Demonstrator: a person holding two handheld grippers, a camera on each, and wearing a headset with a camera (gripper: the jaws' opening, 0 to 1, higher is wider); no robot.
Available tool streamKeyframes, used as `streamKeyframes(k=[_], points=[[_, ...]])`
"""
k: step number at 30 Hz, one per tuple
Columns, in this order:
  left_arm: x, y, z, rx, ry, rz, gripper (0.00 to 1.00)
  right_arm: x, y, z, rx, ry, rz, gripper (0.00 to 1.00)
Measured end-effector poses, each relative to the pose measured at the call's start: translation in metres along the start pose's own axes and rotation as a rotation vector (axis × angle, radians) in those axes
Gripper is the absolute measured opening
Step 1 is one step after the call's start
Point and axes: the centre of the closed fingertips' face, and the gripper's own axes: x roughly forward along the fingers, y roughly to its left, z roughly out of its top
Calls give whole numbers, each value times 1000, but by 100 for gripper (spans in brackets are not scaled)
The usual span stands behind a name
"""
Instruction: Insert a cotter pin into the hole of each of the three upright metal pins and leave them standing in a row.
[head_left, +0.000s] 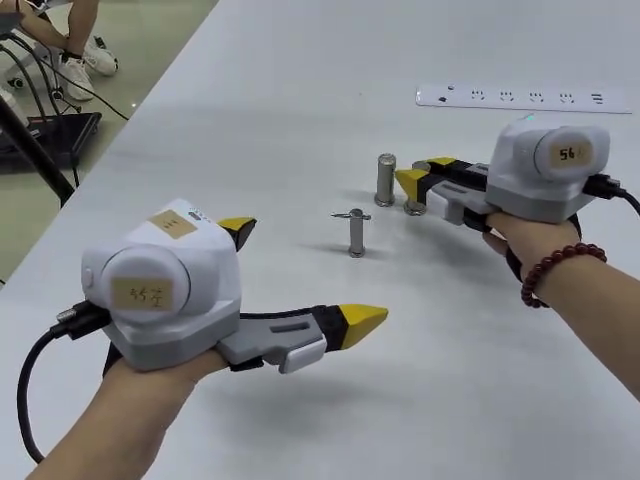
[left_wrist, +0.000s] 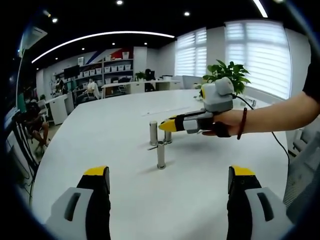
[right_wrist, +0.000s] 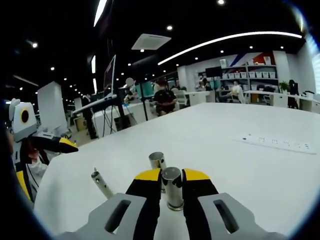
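Three metal pins are seen upright and close together on the white surface (head_left: 300, 60). The nearest metal pin (head_left: 356, 232) carries a cotter pin (head_left: 350, 214) pushed crosswise through its top. The farthest metal pin (head_left: 386, 180) stands free just behind it. The third metal pin (right_wrist: 172, 187) is clasped between the narrowed jaws of the right hand-held gripper (head_left: 424, 171), with its base on the surface. The left hand-held gripper (head_left: 300, 275) is held low, nearer the person and well apart from the pins, its jaws spread wide with nothing between them. A white power strip (head_left: 520, 97) is laid further back.
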Motion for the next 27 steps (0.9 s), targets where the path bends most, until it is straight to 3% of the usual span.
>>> streamKeyframes(k=[5, 10, 19, 27], points=[[0, 0, 0, -4, 0, 3, 98, -3, -2, 2, -36, 2, -15, 9], [1, 1, 1, -6, -8, 10, 98, -8, 6, 2, -70, 23, -12, 8], [2, 0, 1, 0, -9, 7, 97, -17, 11, 1, -83, 43, 22, 8], [0, 0, 4, 1, -20, 1, 97, -32, 27, -4, -131, 72, 80, 8]])
